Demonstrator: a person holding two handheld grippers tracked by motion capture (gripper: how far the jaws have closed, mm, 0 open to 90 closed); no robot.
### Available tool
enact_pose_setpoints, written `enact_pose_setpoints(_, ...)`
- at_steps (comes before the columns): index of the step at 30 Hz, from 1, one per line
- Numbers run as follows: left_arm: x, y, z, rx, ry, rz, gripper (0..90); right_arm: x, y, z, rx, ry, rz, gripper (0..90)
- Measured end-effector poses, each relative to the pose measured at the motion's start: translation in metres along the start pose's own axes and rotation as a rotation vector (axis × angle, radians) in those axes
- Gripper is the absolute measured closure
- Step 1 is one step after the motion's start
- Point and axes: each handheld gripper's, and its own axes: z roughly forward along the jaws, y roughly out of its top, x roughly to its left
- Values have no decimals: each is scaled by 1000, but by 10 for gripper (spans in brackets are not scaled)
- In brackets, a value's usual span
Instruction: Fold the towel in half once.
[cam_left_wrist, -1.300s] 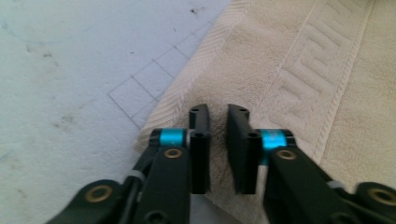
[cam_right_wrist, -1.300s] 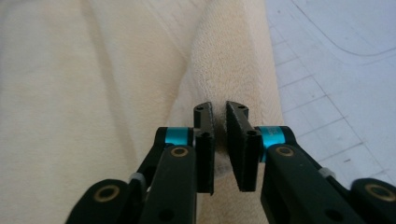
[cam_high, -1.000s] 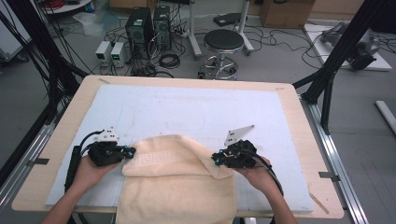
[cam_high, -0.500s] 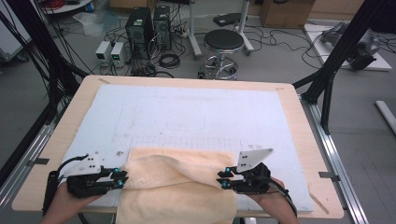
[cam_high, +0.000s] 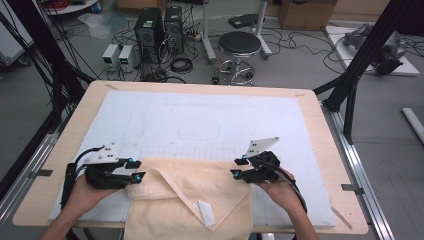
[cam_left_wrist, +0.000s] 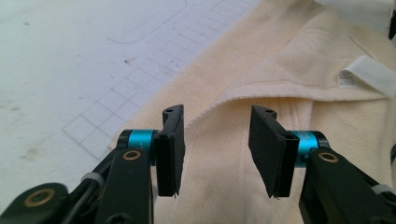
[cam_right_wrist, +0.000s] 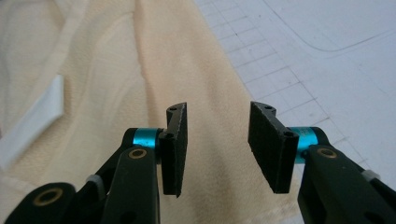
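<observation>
A cream towel (cam_high: 190, 195) lies folded at the near edge of the white mat (cam_high: 200, 115), its flap turned over with a white label (cam_high: 206, 212) showing. My left gripper (cam_high: 136, 169) sits at the towel's left edge and my right gripper (cam_high: 237, 167) at its right edge. Both pairs of jaws have just been opening. In the left gripper view the left gripper (cam_left_wrist: 217, 135) stands open above the towel (cam_left_wrist: 280, 70), with nothing pinched. In the right gripper view the right gripper (cam_right_wrist: 217, 135) is likewise open over the towel (cam_right_wrist: 116, 70) edge, near the label (cam_right_wrist: 32, 121).
The mat covers a wooden table (cam_high: 320, 130), and its far half is bare with printed grid lines. Beyond the table are a round stool (cam_high: 240, 45), computer boxes (cam_high: 150, 25) and cables on the floor. Black frame posts (cam_high: 360, 65) stand at both sides.
Both grippers, shut on the towel's edges a second ago, drew it toward the near edge, then let go and opened. The hands have shifted slightly back toward the table's middle.
</observation>
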Motion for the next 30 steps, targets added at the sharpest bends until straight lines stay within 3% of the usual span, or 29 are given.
enact_pose_setpoints(2, 4, 0, 11, 15, 0, -5, 550, -2, 1, 5, 8, 5, -1, 576)
enact_pose_setpoints(5, 9, 1, 22, 24, -6, 1, 551, 4, 4, 9, -23, 31, 0, 576)
enact_pose_setpoints(7, 11, 1, 28, 43, -5, 0, 552, 9, 7, 13, -32, 50, -28, 572)
enact_pose_setpoints(12, 12, -1, 39, 93, -48, 1, 556, 17, 8, 26, -10, 135, -33, 552)
enact_pose_setpoints(14, 13, -3, 43, 112, -51, -7, 595, 21, 8, 31, -9, 177, -46, 550)
enact_pose_setpoints(16, 13, -3, 44, 133, -54, 1, 695, 25, 7, 37, 26, 186, -68, 552)
enact_pose_setpoints(19, 8, -3, 40, 117, -67, 17, 844, 30, 4, 43, 69, 195, -104, 709)
enact_pose_setpoints(20, 5, -2, 37, 113, -69, 28, 855, 31, 3, 43, 81, 210, -102, 778)
enact_pose_setpoints(22, -3, -1, 29, 100, -77, 48, 868, 33, 2, 40, 86, 226, -116, 832)
enact_pose_setpoints(28, -34, -1, 1, 57, -144, 106, 872, 44, 0, 12, 50, 281, -151, 837)
enact_pose_setpoints(30, -44, -1, -7, 41, -168, 114, 809, 49, -2, 3, 36, 300, -155, 762)
